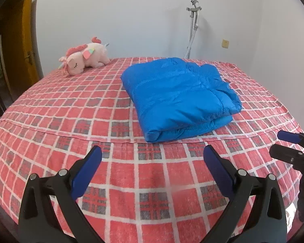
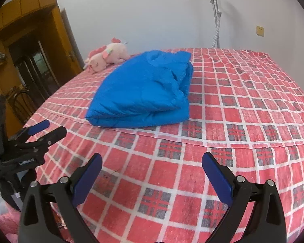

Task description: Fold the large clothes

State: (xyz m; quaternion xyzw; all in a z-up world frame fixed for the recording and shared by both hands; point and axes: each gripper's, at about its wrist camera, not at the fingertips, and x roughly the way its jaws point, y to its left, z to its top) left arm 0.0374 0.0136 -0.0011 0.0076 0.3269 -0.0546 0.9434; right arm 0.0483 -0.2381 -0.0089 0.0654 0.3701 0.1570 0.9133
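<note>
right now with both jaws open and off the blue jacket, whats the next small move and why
Probably nothing more than a small retreat: the puffy blue jacket already lies folded in a compact stack on the red checked bedspread, and the left gripper and right gripper both hover open, holding nothing.

Left tongs (image 1: pixel 152 154) spread wide, empty; right tongs (image 2: pixel 152 160) likewise, alongside.

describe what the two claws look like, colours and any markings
Both match: the left claw and right claw each have two black plastic arms that widen toward the base, silver round pivot bolts, and flat blue pads lining the inner faces of the fingers. Small white lettering shows on the left claw's black body in the right view, too small to read. No cables or sleeves visible.
</note>
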